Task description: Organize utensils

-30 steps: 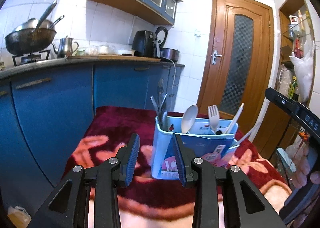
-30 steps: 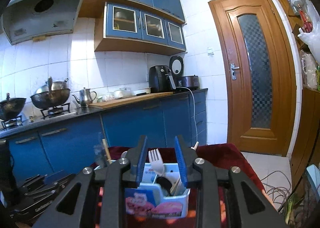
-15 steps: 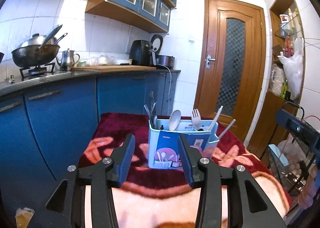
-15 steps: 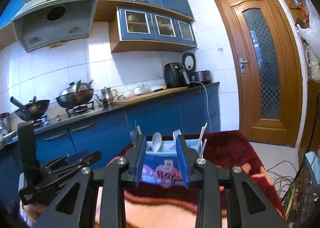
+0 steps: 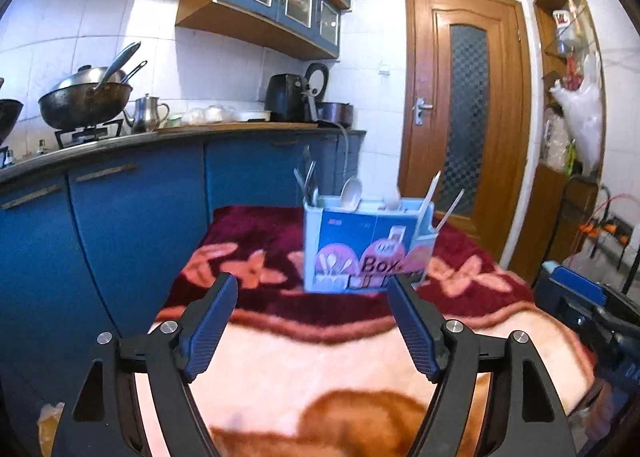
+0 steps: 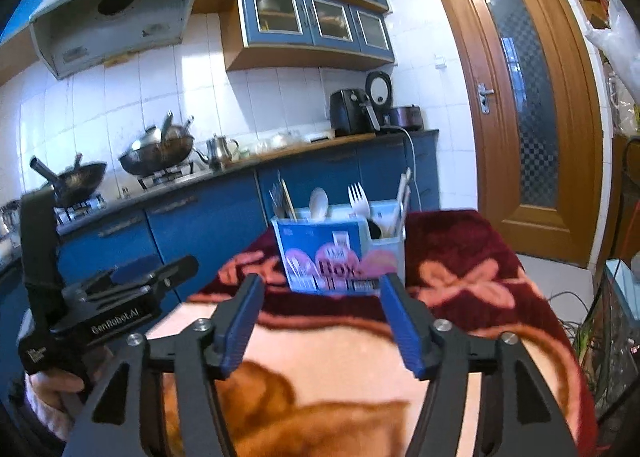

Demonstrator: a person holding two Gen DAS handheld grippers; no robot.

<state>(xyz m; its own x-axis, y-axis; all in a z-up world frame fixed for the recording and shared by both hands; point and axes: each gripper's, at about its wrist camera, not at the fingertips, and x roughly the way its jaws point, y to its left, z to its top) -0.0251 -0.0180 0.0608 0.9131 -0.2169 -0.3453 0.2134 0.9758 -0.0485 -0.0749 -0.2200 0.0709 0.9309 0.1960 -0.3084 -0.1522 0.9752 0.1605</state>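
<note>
A blue and white utensil box [image 5: 368, 247] stands on the far part of a blanket-covered table [image 5: 320, 369]; it also shows in the right wrist view [image 6: 340, 253]. A white spoon [image 5: 351, 193], a white fork [image 6: 359, 199], metal utensils [image 5: 306, 179] and chopsticks [image 6: 404, 197] stand upright in it. My left gripper [image 5: 310, 297] is open and empty, well back from the box. My right gripper [image 6: 320, 297] is open and empty, also back from the box. The left gripper body shows in the right wrist view [image 6: 100, 305].
Blue kitchen cabinets [image 5: 120, 225] run along the left with woks [image 5: 84, 101], a kettle [image 5: 148, 113] and an air fryer [image 5: 286, 97] on the counter. A wooden door [image 5: 464, 113] is behind the table. Shelves and cables stand at the right.
Both grippers have pulled back from the utensil box and their jaws have opened wide. The box now looks smaller and farther off in both views.
</note>
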